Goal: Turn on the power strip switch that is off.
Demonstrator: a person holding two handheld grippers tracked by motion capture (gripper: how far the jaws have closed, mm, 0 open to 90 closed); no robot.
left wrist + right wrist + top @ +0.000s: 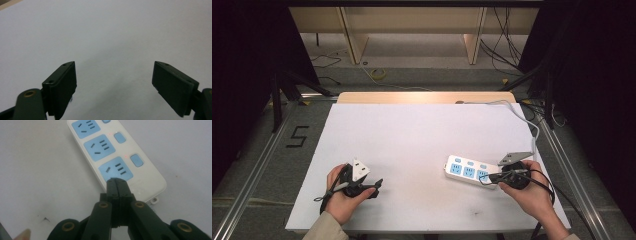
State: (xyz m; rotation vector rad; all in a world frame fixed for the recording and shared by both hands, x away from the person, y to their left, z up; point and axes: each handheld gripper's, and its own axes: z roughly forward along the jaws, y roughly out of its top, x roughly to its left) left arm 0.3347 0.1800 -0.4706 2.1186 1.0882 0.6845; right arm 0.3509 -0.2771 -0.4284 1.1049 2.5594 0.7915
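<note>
Fingers (113,186) pressed together over power strip (468,170), lying left-right across table

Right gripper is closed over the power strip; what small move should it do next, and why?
Probably ease the right gripper slightly forward and down toward the nearest blue switch on the power strip. Its jaws are shut, tips above the nearest socket, and small red lights glow beside the switches.

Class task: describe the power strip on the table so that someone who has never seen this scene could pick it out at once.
Start at the white table and look to its right side, by the right claw. The power strip lies flat there, its white cord running to the far edge. It is white, with blue sockets and blue switches.
</note>
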